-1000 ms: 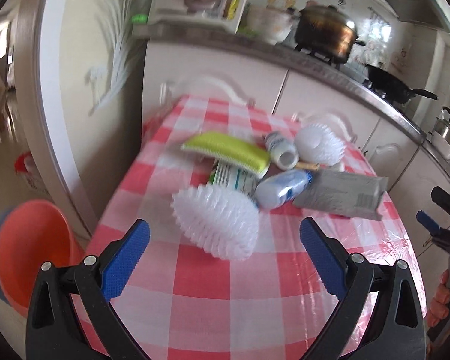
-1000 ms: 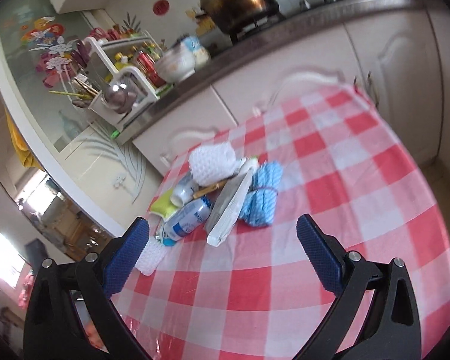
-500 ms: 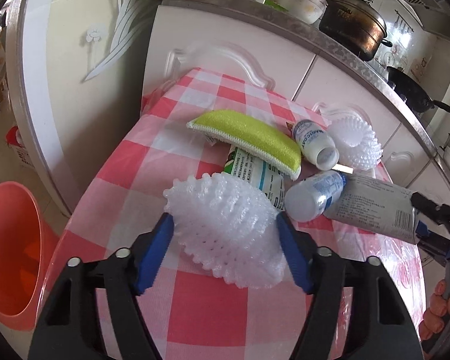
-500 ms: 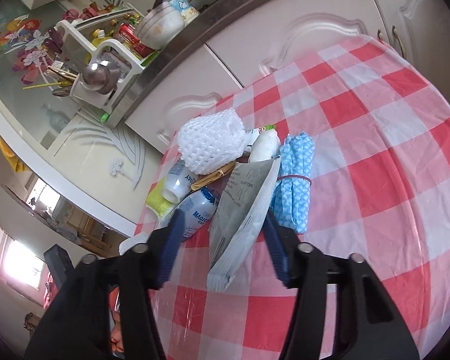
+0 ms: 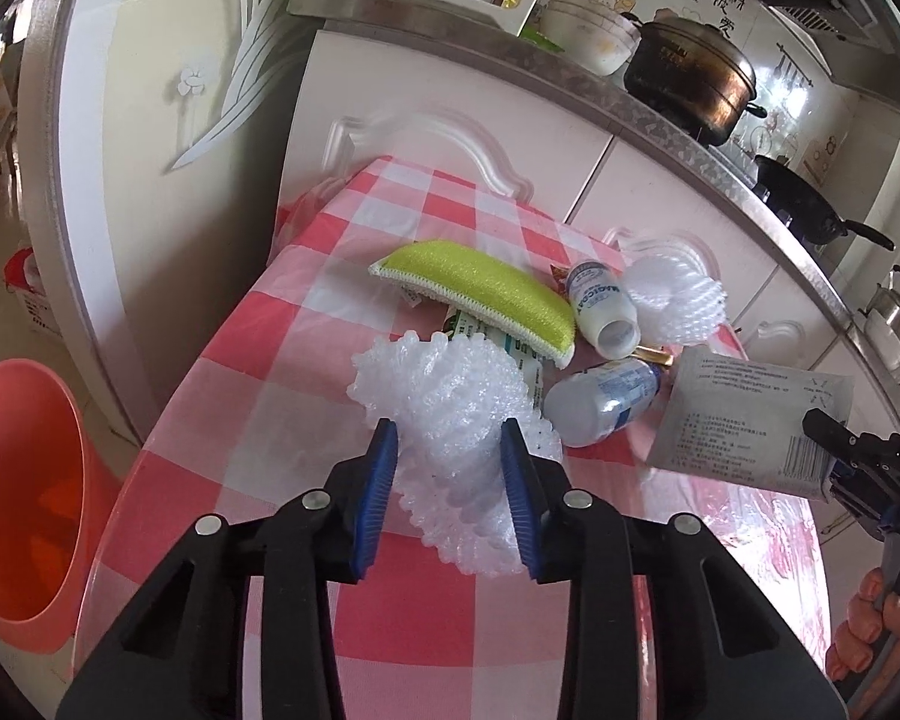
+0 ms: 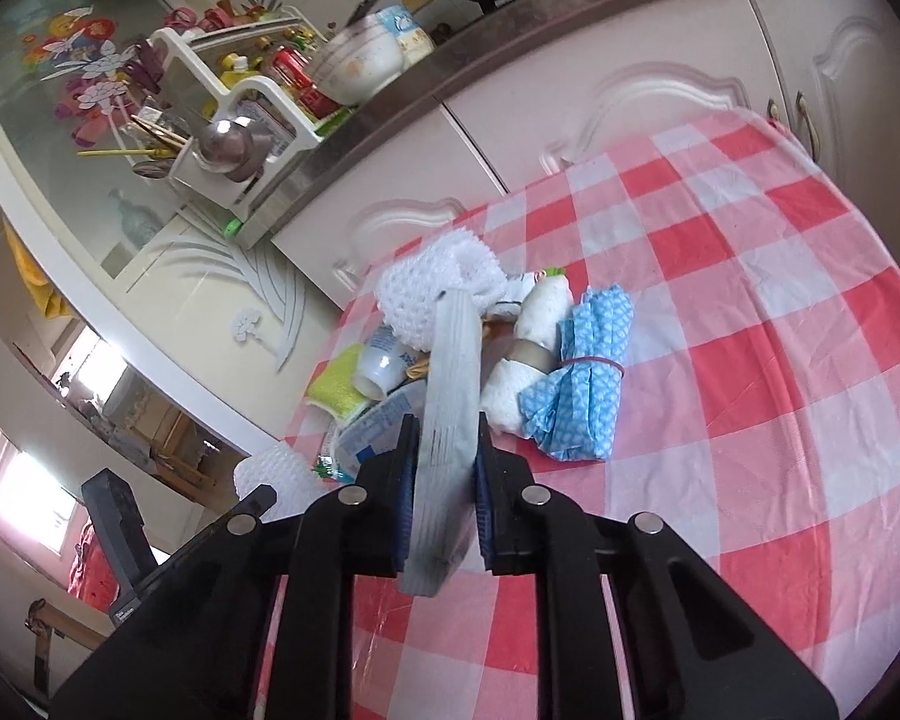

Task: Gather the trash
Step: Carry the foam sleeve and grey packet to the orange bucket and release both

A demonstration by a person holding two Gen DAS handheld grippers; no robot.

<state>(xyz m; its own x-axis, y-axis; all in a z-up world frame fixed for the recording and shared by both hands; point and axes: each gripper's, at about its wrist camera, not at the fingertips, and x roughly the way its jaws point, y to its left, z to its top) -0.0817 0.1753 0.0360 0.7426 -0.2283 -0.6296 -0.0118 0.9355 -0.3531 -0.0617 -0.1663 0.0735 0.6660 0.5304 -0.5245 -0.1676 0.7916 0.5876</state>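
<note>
At the far left we see an orange bin (image 5: 24, 498) on the floor beside the checked tablecloth (image 5: 222, 420). Our left gripper (image 5: 450, 462) is closing its jaws on a white foam net (image 5: 444, 396) at the near left of the table; both pads press its sides. Beyond it lie a green sponge (image 5: 480, 288) and two small bottles (image 5: 606, 306). Our right gripper (image 6: 444, 474) has its jaws nearly together, clamping a grey packet (image 6: 450, 384) on edge. A blue cloth bundle (image 6: 588, 378) lies right of the packet.
</note>
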